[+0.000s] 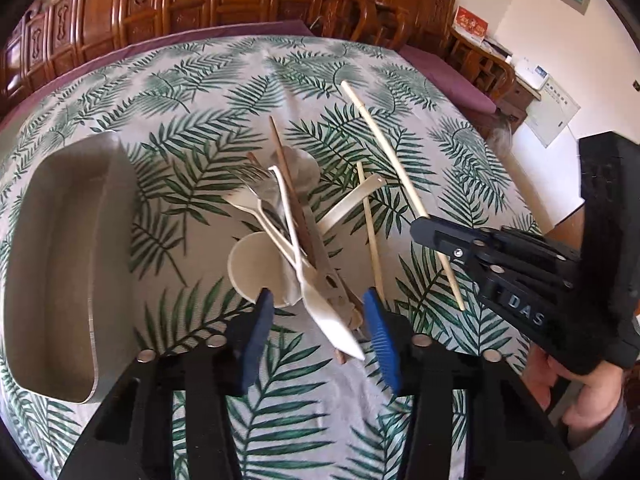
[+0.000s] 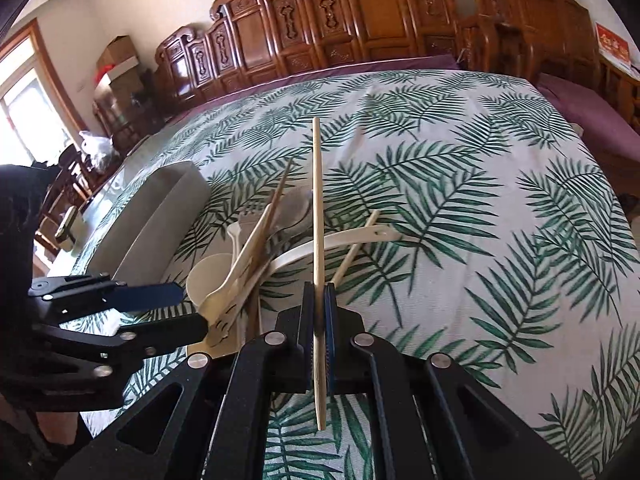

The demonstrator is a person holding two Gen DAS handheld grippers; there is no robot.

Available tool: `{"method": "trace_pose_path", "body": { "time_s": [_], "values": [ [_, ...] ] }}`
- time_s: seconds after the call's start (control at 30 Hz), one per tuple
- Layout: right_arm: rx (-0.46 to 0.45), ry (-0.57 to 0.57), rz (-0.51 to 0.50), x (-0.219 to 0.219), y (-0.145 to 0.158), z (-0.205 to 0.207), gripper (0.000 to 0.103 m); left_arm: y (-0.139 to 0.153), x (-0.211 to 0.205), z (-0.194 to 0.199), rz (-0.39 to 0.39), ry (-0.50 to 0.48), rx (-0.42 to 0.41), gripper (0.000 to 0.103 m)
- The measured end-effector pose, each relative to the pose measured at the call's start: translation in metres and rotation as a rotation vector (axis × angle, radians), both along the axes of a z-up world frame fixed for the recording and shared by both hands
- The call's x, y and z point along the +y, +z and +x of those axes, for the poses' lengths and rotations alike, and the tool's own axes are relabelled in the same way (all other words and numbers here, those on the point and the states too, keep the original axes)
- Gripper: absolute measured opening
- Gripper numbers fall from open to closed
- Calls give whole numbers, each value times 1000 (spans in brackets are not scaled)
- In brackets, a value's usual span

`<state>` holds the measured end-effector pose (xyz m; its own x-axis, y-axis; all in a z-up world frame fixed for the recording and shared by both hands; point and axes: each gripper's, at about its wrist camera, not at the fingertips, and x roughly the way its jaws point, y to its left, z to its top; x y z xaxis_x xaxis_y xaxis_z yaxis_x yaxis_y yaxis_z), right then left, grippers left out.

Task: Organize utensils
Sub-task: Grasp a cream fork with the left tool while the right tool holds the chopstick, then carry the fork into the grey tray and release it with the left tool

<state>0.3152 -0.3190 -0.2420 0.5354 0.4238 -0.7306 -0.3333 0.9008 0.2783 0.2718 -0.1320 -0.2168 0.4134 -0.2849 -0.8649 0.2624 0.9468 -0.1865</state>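
A heap of utensils [image 1: 288, 220] lies mid-table: white plastic spoons and forks, a metal fork, brown sticks and a round cream spoon [image 1: 252, 264]. My left gripper [image 1: 318, 320] stands over its near end. The blue pads [image 1: 256, 320] flank a white spoon bowl [image 1: 332, 320] and brown handles with a gap left, so it is open. The right wrist view shows that left gripper [image 2: 196, 308] at the heap's [image 2: 248, 256] near end. My right gripper [image 2: 320, 312] is shut on a pale wooden chopstick [image 2: 317, 200], which points away across the cloth. From the left wrist, this right gripper [image 1: 420, 226] grips the chopstick [image 1: 384, 144] on the right.
A grey oblong tray [image 1: 60, 260] sits left of the heap, also visible as the tray [image 2: 160, 216]. A second pale chopstick [image 1: 370, 232] lies on the leaf-print tablecloth [image 1: 180, 80]. Carved wooden chairs [image 2: 360, 12] line the far edge. A hand [image 1: 576, 392] holds the right gripper.
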Motion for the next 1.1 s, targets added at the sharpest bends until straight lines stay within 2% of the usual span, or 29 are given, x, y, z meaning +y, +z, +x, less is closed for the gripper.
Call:
{"method": "trace_pose_path", "body": {
  "time_s": [0.03,0.1,0.4,0.83,1.1],
  "values": [
    [-3,0,0,0,1,0,6,-2,-2,0,12,2,4,35],
    [-9,1,3,-1,3,-2,6,-6,-3,0,26,9,17,20],
    [-14,1,0,2,5,-4,6,-4,5,-3,106,39,-6,2],
    [-25,25,-13,18,11,-10,6,19,31,-8,169,63,-105,1],
    [-46,56,-3,40,22,-23,6,35,68,-13,142,82,-148,1]
  ]
}}
